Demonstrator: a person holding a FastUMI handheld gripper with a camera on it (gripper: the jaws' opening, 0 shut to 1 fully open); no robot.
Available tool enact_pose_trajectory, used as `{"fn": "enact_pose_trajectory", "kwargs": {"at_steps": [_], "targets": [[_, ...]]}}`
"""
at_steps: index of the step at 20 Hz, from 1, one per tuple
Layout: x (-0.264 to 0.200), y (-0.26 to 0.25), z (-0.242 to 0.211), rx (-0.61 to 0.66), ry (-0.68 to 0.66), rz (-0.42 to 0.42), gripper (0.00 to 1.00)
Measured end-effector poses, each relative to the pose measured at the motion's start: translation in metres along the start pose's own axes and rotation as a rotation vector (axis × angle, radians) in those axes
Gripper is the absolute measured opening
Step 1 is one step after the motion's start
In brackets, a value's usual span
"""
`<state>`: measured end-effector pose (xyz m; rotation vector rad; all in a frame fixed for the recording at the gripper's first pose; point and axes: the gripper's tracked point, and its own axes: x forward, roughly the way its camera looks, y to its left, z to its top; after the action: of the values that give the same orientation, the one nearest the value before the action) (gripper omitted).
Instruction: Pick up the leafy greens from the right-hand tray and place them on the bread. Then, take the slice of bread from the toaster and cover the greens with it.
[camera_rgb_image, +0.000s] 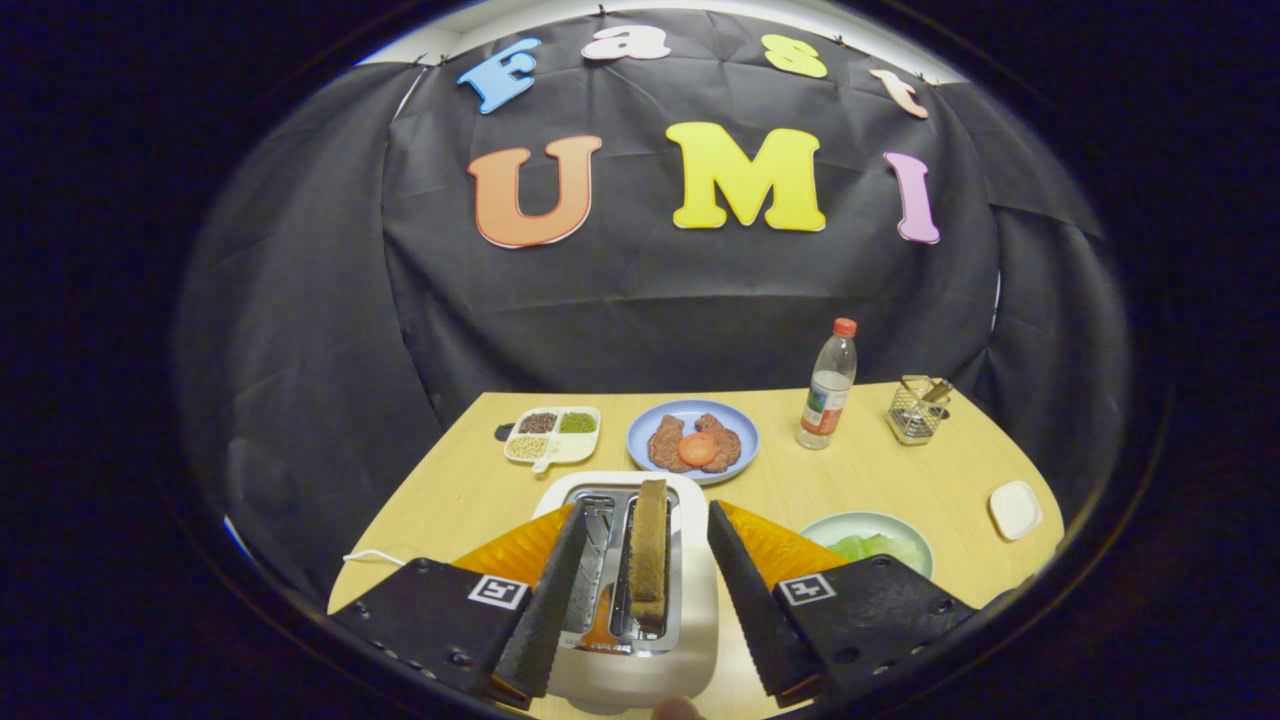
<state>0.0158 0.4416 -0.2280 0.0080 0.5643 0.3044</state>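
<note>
Gripper view: gripper (645, 600) agape around toaster's (690, 590) bread (648, 550).

— How many things are counted on the surface (900, 480)?
— One toaster (640, 640) is counted, with one slice of bread (648, 550) standing in one of its two slots. One blue plate (692, 415) is seen, carrying two meat patties (668, 442) and one tomato slice (697, 449).
— And the rest?
— One divided tray (552, 436), one bottle (827, 385), one wire holder (916, 410), one green plate (868, 530) of greens (868, 547) and one small white dish (1015, 508) are counted. One gripper (640, 590) is seen, its two fingers held apart around the toaster.
</note>
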Motion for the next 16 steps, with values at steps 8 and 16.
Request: {"fn": "enact_pose_trajectory", "kwargs": {"at_steps": [8,16], "targets": [[0.018,-0.005,-0.012,0.015,0.048,-0.039,0.17],[-0.009,0.002,0.034,-0.003,-0.041,0.044,0.08]]}}
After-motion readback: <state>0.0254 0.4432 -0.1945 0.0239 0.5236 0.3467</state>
